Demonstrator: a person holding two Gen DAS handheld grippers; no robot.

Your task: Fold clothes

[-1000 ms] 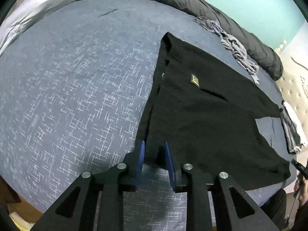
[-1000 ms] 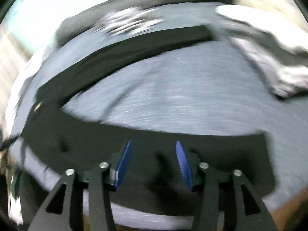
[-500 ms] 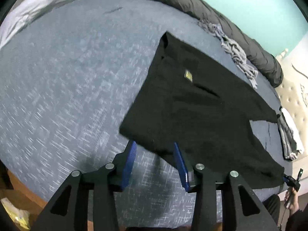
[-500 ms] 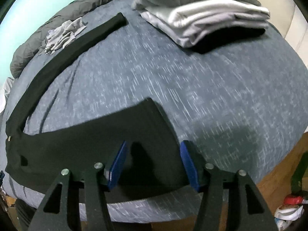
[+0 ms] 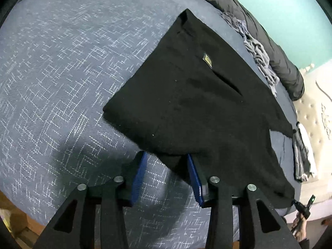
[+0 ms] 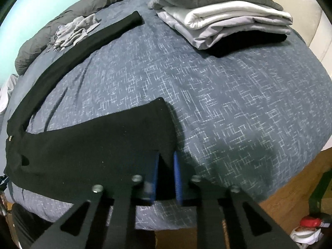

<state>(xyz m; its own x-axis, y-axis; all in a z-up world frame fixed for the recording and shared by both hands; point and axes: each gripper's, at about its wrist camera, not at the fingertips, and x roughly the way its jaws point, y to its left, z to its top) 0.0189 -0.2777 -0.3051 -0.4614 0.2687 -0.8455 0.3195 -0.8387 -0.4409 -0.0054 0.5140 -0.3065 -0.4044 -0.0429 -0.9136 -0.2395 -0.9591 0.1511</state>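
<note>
Since 0.5 s ago, the right gripper fingers have narrowed onto the black trousers' leg end; left gripper fingers stand apart at the waist edge. Trousers lie lengthwise between both grippers on the bed.

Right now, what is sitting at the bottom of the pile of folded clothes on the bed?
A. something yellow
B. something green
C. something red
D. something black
D: in the right wrist view a folded black piece lies under the white and grey ones in the stack of folded clothes.
</note>
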